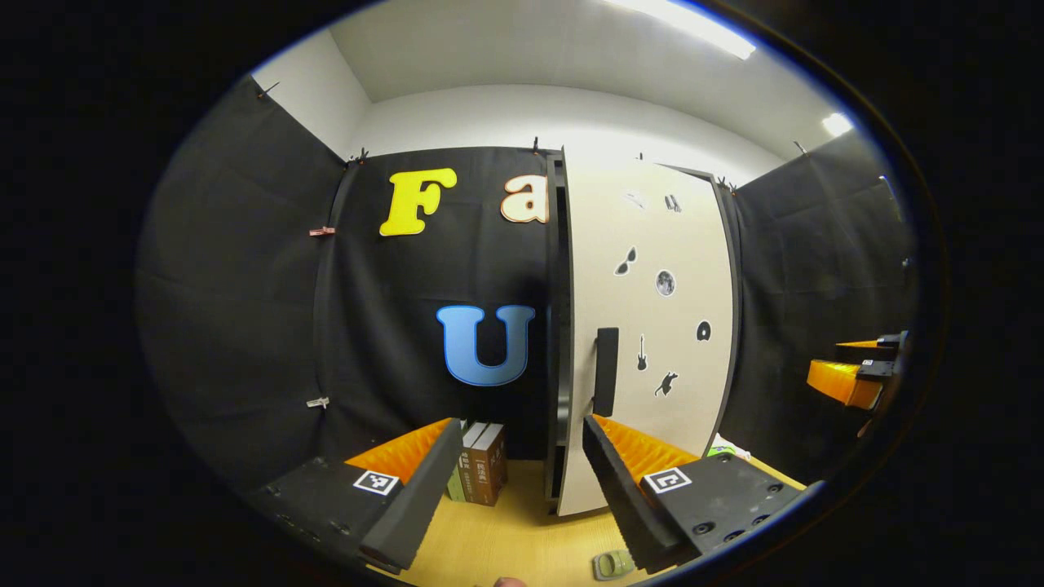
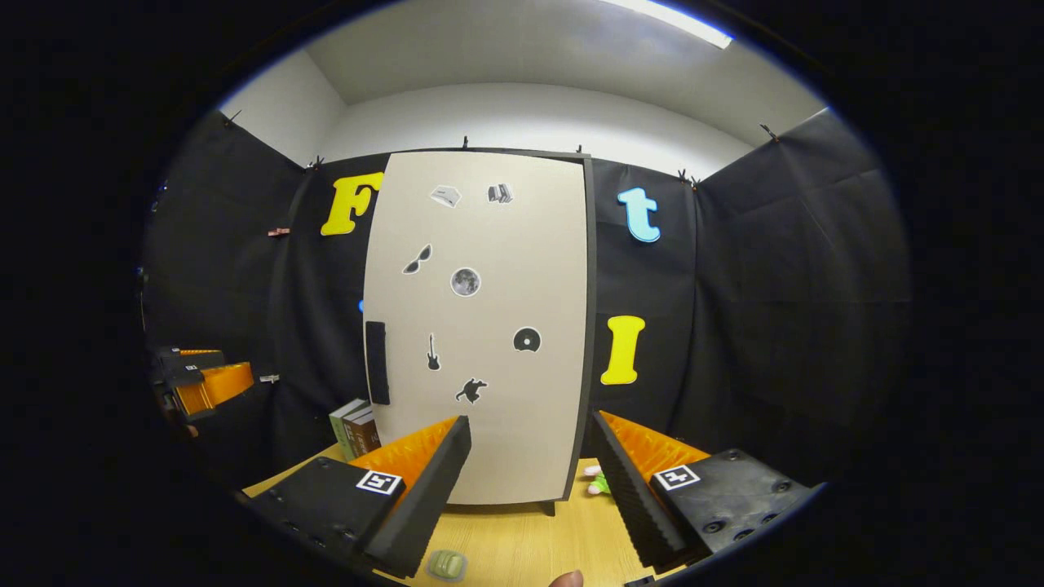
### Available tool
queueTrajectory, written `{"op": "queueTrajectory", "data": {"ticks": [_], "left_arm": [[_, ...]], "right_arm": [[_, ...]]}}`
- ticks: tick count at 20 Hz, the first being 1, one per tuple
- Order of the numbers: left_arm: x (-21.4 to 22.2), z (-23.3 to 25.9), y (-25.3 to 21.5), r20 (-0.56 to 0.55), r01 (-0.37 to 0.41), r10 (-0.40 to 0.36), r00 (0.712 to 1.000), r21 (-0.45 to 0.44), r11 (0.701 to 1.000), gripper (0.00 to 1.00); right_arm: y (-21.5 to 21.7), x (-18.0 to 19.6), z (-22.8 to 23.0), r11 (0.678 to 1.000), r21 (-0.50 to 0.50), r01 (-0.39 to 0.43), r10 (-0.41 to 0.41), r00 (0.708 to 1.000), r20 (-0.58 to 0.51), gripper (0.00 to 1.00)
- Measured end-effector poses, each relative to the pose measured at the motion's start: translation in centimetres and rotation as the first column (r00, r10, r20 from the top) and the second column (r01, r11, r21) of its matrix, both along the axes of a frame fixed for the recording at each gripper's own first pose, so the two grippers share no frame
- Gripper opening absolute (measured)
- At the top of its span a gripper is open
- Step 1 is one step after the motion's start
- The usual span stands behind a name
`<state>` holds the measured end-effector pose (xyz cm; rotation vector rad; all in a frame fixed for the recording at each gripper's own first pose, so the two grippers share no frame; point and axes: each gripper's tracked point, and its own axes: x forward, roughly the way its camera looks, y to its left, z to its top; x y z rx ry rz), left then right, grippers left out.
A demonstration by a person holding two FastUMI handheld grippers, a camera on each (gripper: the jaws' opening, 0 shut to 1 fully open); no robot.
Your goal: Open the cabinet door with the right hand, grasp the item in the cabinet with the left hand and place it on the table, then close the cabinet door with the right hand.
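The tall cabinet stands on the wooden table [image 2: 522,538] with its pale door [image 2: 489,326] shut; stickers dot the door. A dark vertical handle [image 2: 375,363] sits on the door's left edge, and it is also seen in the left gripper view as the handle [image 1: 604,371]. Whatever is inside the cabinet is hidden. My right gripper [image 2: 530,481] is open, facing the door from a distance with nothing between its fingers. My left gripper [image 1: 522,481] is open too, pointing at the cabinet's left side edge [image 1: 559,326]. A small pale green object [image 2: 447,564] lies on the table close in front.
Several books [image 1: 481,473] stand upright left of the cabinet. A green and pink item [image 2: 597,483] lies at the cabinet's right foot. Black cloth walls close the booth on three sides. The other gripper [image 1: 856,377] hangs off to the right in the left gripper view.
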<state>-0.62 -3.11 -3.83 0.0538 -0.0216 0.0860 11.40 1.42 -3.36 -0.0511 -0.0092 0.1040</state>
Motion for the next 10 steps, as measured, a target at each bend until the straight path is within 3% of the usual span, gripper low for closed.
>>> {"op": "queueTrajectory", "data": {"ticks": [7,8,10], "left_arm": [[0.52,-0.02,-0.13,0.0,0.005,-0.005,1.0,0.002,1.0,0.93],[0.55,-0.1,-0.14,-0.004,0.006,-0.006,1.0,0.002,1.0,0.94],[0.66,-0.13,-0.24,-0.005,0.008,-0.008,1.0,0.002,1.0,0.93]], "right_arm": [[-0.21,0.3,0.36,1.0,0.005,0.005,-0.005,1.0,0.011,0.96],[-0.15,0.34,0.24,1.0,0.006,0.004,-0.004,1.0,0.008,0.92],[-0.19,0.46,0.21,1.0,0.006,0.005,-0.005,1.0,0.007,0.96]]}}
